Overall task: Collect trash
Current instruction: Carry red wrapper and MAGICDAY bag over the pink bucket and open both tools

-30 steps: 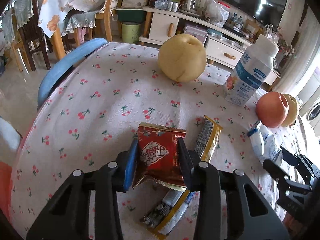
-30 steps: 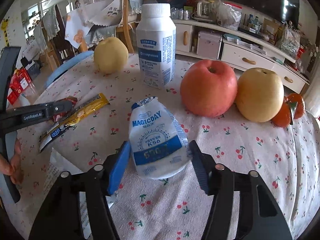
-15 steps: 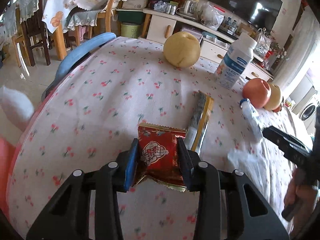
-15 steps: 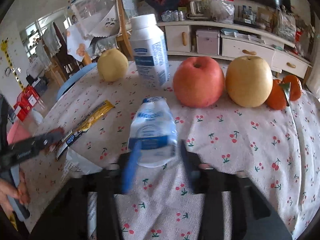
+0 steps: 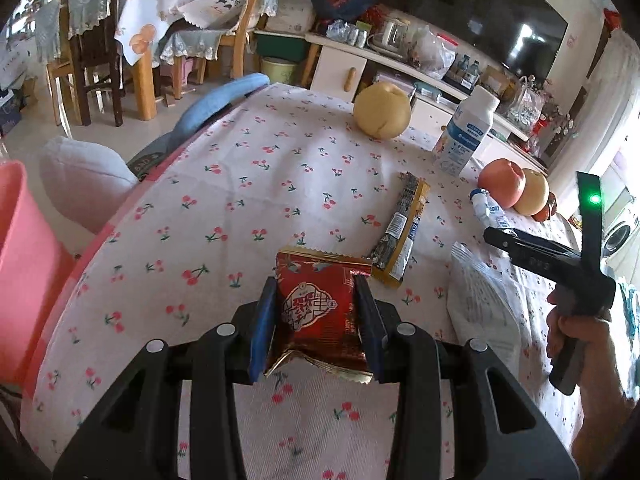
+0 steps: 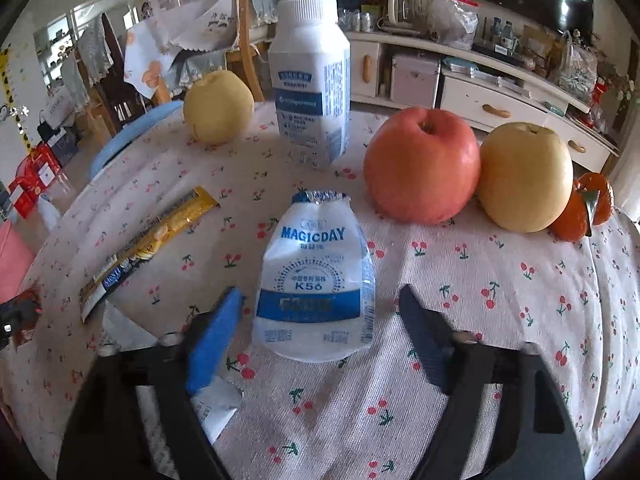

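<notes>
The left fingers [image 5: 316, 316] stayed clamped on the red snack wrapper [image 5: 320, 308], carried off toward the pink bin [image 5: 24, 272], while the right fingers [image 6: 320, 320], just narrowing, stood apart around the white pouch [image 6: 316, 280] lying on the worktop [image 6: 520, 300], not yet gripped.

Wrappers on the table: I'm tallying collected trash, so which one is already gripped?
The red snack wrapper, clamped in the left gripper; the yellow wrapper and white pouch lie ungripped.

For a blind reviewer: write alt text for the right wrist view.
Open right gripper straddles a flattened white-and-blue MAGICDAY pouch on the cherry-print tablecloth, pads clear of it. Behind stand a white bottle, red apple and yellow pears.
</notes>
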`<state>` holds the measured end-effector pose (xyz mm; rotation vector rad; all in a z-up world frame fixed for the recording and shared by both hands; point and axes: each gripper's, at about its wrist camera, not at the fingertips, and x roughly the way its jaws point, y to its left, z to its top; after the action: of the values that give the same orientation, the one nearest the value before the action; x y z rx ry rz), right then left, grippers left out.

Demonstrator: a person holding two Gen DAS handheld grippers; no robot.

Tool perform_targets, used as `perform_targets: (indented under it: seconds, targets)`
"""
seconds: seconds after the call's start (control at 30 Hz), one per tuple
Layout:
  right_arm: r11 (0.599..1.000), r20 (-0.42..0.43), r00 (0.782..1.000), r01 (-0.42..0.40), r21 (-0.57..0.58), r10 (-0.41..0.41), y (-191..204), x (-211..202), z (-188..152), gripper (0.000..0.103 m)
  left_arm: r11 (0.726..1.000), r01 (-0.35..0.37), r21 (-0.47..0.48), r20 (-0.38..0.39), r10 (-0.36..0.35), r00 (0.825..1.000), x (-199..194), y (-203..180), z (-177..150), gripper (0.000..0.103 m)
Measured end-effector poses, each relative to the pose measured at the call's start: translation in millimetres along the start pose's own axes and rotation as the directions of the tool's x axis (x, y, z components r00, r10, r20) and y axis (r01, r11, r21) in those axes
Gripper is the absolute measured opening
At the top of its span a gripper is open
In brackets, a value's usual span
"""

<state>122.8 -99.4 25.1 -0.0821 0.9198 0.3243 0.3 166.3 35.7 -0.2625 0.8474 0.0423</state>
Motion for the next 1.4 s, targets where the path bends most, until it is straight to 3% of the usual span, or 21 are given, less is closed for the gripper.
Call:
perform_targets:
  seconds: [0.3, 0.77, 0.97, 1.4]
  targets:
    - [1.000, 0.032, 0.999, 0.008, -0.023, -0.007, 5, -8, -5, 0.059, 0.999, -0.009, 0.042, 0.037, 0.008, 0.999, -8, 1, -5, 0.040]
    - [0.999, 0.128, 0.992, -0.009, 0.030, 0.005, 18, -60, -26, 0.059, 0.995, -0.002, 0.095, 0.102, -0.007, 0.995, -32, 10, 3, 0.040]
    - [0.994, 0.169, 0.984, -0.069, 0.085, 0.054, 25, -89, -32, 0.059, 0.995, 0.006, 0.097, 0.120, -0.018, 0.993, -41, 17, 5, 0.040]
    - [0.975, 0.171, 0.969, -0.196, 0.102, 0.177, 90, -121, -63, 0.059, 0.999, 0.004, 0.046, 0.198, -0.013, 0.980, -73, 45, 12, 0.040]
